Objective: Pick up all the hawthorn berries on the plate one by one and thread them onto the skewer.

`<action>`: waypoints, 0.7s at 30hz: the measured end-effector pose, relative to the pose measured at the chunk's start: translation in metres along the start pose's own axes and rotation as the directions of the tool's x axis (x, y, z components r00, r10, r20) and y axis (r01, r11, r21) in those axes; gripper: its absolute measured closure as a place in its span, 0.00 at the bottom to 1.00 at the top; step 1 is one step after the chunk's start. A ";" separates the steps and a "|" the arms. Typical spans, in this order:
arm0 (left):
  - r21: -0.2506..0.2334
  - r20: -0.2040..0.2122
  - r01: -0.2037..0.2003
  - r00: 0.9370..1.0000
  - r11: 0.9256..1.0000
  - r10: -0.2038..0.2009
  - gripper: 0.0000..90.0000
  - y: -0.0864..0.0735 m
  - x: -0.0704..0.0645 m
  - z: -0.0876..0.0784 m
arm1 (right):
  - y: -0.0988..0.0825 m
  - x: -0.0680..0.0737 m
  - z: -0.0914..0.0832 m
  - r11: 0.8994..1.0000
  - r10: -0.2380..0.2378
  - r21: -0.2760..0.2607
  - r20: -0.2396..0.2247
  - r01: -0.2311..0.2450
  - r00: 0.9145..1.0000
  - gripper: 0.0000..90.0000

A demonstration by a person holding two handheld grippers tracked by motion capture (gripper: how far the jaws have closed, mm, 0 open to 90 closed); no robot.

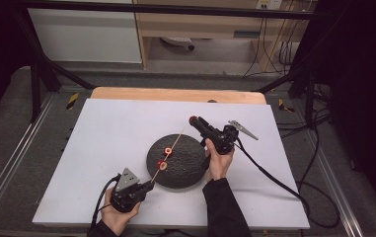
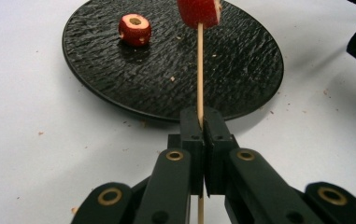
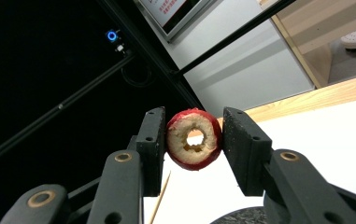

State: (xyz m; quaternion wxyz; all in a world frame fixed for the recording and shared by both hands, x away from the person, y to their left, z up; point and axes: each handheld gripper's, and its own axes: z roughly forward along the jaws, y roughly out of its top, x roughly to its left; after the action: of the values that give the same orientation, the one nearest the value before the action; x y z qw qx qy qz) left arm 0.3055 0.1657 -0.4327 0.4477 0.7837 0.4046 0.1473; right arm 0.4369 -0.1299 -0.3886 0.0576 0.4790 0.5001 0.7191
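Observation:
A thin wooden skewer is clamped in my left gripper, whose jaws are shut on its lower end. One red fruit piece is threaded on it, above the black round plate. A second red cored ring lies on the plate, left of the skewer. In the high view the left gripper sits at the plate's near left and the skewer slants up toward the right gripper. My right gripper is shut on a red fruit ring with a hole through it, near the skewer's tip.
The plate rests mid-table on a white board with small crumbs around it. A wooden table edge runs along the back. Black frame bars and cables stand beyond and to the right. The person's right sleeve lies by the plate.

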 end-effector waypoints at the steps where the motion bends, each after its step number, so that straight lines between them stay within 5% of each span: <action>1: -0.002 0.003 0.003 1.000 1.000 -0.003 0.98 0.000 -0.001 0.001 | 0.000 0.000 0.000 1.000 0.004 -0.005 0.001 -0.004 1.000 0.68; 21: -0.011 0.017 0.014 1.000 1.000 -0.014 0.98 0.000 -0.009 0.006 | -0.012 0.000 0.004 0.997 0.035 -0.062 -0.019 -0.036 0.999 0.68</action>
State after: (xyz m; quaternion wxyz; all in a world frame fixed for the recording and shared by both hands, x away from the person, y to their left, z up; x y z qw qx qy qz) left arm 0.3029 0.1552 -0.4348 0.4565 0.7795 0.4053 0.1400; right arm 0.4355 -0.1211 -0.3984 0.0553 0.4794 0.4696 0.7394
